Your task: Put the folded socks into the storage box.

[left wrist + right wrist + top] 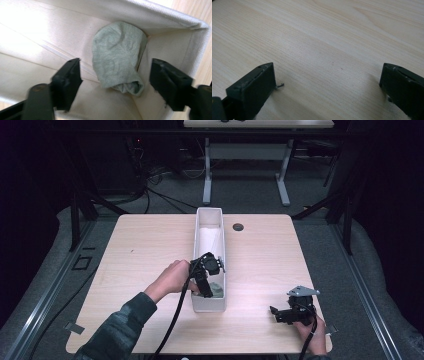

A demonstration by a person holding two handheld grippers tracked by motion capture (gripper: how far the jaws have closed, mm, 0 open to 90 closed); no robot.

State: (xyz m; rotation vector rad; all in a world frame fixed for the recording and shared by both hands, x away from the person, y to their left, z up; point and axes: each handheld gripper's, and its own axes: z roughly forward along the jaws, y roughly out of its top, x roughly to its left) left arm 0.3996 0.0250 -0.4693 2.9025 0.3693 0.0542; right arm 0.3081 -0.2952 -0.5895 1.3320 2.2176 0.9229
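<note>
So the grey-green sock [117,57] is being left slumped in the near corner of the white fabric bin [209,304], bunched up against the end wall, with its rolled cuff sagging toward the floor of the bin. In the high view the sock [216,288] is being seen at about 6 o'clock inside that long narrow bin, right at the person's end.

The left claw [115,75] is being held down inside the bin with the sock sitting between its jaws, but the pads aren't pressing on it, so it's released, with gaps on both sides. From above, the left claw [205,285] is being gripped by the left hand [172,277] at the bin's 9 o'clock side, its cable trailing off toward 6 o'clock.

Further out, the right claw [328,75] is being rested low over the bare wooden surface [324,37], jaws spread wide, nothing in them. In the high view the right claw [275,314] is being parked around 4 o'clock on the surface [150,245], well apart from the bin.
</note>
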